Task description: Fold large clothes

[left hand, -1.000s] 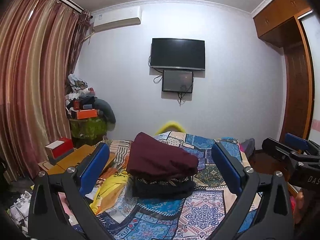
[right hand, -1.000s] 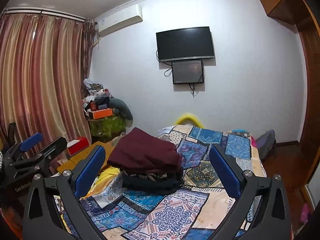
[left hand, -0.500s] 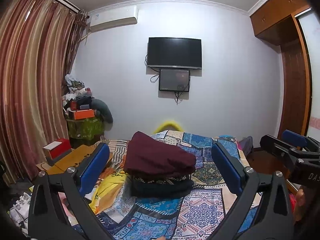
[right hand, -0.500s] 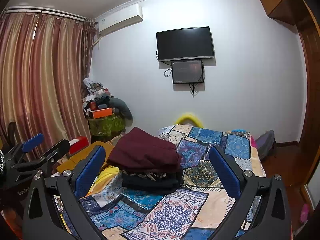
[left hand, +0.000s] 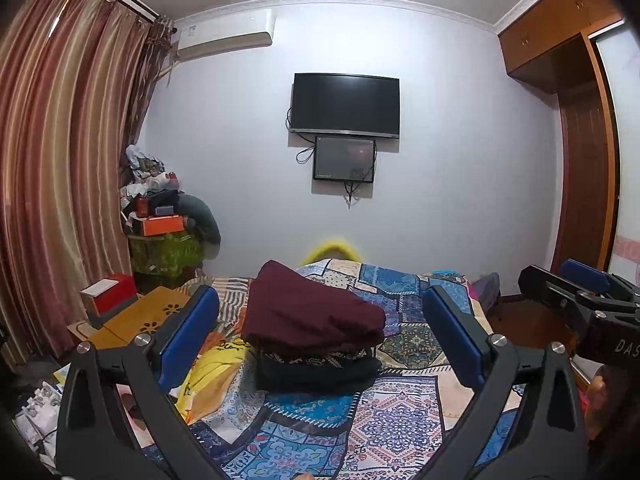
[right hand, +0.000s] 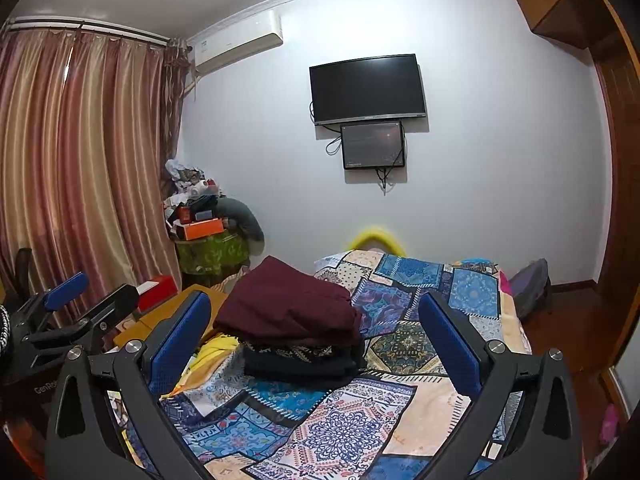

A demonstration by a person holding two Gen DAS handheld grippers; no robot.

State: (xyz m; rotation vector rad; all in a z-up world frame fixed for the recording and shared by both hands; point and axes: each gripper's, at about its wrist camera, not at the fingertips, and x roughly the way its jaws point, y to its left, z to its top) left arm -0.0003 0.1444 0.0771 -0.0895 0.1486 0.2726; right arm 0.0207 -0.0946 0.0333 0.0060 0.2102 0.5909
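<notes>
A folded maroon garment [left hand: 312, 312] lies on top of a small stack of folded dark clothes [left hand: 316, 372] on the patchwork bedspread [left hand: 384, 420]. The stack also shows in the right wrist view, maroon garment [right hand: 288, 308] on dark clothes [right hand: 300, 360]. My left gripper [left hand: 320, 340] is open and empty, held above the near part of the bed, well short of the stack. My right gripper [right hand: 316, 340] is open and empty too. Each gripper shows at the edge of the other's view: the right gripper [left hand: 576, 296] and the left gripper [right hand: 68, 308].
A yellow cloth [left hand: 208, 376] lies left of the stack. A wooden lap desk [left hand: 132, 320] with a red box [left hand: 108, 292] sits at the bed's left. A cluttered green-draped stand [left hand: 164, 240] is in the corner by the curtains. A wardrobe [left hand: 588, 160] stands right.
Both grippers have tilted up and drifted slightly; the stack sits a little lower in view. Both stay open and empty, and the clothes have not moved.
</notes>
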